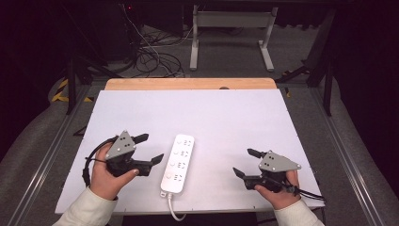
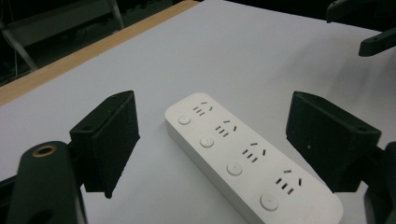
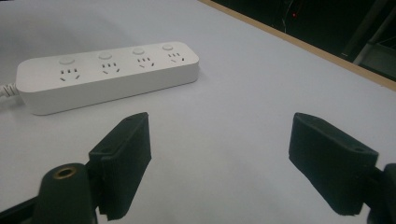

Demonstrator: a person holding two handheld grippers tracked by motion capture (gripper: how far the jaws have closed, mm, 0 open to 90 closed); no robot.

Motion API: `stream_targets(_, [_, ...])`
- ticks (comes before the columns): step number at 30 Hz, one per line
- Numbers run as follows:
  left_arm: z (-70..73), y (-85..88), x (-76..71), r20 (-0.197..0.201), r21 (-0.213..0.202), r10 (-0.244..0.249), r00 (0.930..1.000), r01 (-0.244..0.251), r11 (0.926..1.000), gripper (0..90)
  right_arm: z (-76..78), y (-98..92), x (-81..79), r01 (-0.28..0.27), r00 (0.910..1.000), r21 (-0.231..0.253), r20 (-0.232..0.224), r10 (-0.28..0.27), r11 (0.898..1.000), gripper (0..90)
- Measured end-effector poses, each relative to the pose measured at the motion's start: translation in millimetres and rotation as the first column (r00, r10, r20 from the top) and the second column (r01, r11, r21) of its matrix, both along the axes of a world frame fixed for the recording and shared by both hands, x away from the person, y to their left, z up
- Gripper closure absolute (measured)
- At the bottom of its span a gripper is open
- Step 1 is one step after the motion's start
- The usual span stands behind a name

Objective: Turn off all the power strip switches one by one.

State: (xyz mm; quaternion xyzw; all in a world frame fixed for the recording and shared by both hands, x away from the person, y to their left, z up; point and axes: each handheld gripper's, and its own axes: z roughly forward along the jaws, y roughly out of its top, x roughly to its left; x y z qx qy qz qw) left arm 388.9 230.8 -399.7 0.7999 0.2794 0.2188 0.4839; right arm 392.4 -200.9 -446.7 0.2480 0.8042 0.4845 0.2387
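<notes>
Left gripper [image 1: 151, 148]: was held in the left hand [image 1: 107, 176] at the near left of the white board; its jaws were released and spread wide, with nothing pressed between the pads.
Right gripper [image 1: 243, 162]: was held in the right hand [image 1: 277, 190] at the near right; its jaws were likewise spread and nothing was gripped.
Power strip [image 1: 178, 163]: was laid flat between the two grippers, just beside the left gripper's jaw tips and farther from the right gripper's; it was touched by neither. In the left gripper view the power strip [image 2: 243, 156] was seen ahead of and below the open jaws.
Sockets and buttons: four of each were seen in a row along the strip's top face.
Cord [image 1: 173, 210]: was led from the strip's near end over the board's near edge.
White board [image 1: 221, 113]: was spread beyond both grippers.
Wooden edge [image 1: 188, 84]: was seen farthest off, behind the board.
</notes>
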Motion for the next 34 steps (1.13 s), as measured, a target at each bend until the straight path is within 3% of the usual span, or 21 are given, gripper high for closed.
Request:
stream_targets(9, [-16.6,35.8,-23.6,0.042,-0.019,0.038,0.9984,-0.037,0.9991,15.6,-1.1,-2.3,0.6,0.000,1.0000,0.007,-0.002,0.000,1.000,21.1])
stream_targets(16, [-39.4,57.5,-32.9,0.046,-0.041,0.047,0.9978,-0.045,0.9981,15.6,-0.9,-5.2,0.8,-0.011,0.9999,0.026,-0.005,0.011,1.000,20.9])
stream_targets(20, [-48.6,70.1,-35.2,0.075,-0.033,0.088,0.9933,-0.086,0.9958,15.4,-2.5,-7.2,1.0,-0.010,0.9999,0.032,-0.011,0.010,0.999,20.8])
stream_targets(24, [-57.8,82.0,-35.2,0.030,-0.076,0.118,0.9926,-0.115,0.9904,15.6,-4.4,-11.0,3.3,-0.004,0.9999,0.047,-0.017,0.005,0.999,20.8])
stream_targets(28, [-65.2,89.5,-32.2,-0.047,-0.118,0.128,0.9907,-0.132,0.9842,16.0,-4.7,-11.6,3.5,-0.002,0.9997,0.053,-0.024,0.003,0.999,20.8])
stream_targets(30, [-66.5,89.1,-29.8,-0.067,-0.115,0.133,0.9888,-0.140,0.9835,16.1,-5.0,-11.5,3.6,-0.004,0.9997,0.053,-0.025,0.005,0.999,20.7])
stream_targets(32, [-65.7,86.7,-26.0,-0.052,-0.070,0.147,0.9878,-0.150,0.9862,16.0,-5.2,-11.9,4.9,-0.005,0.9997,0.058,-0.025,0.006,0.998,20.7])
stream_targets(34, [-64.4,83.6,-23.8,-0.012,-0.021,0.156,0.9877,-0.156,0.9875,15.8,-5.4,-12.2,5.4,-0.005,0.9996,0.058,-0.026,0.007,0.998,20.7])
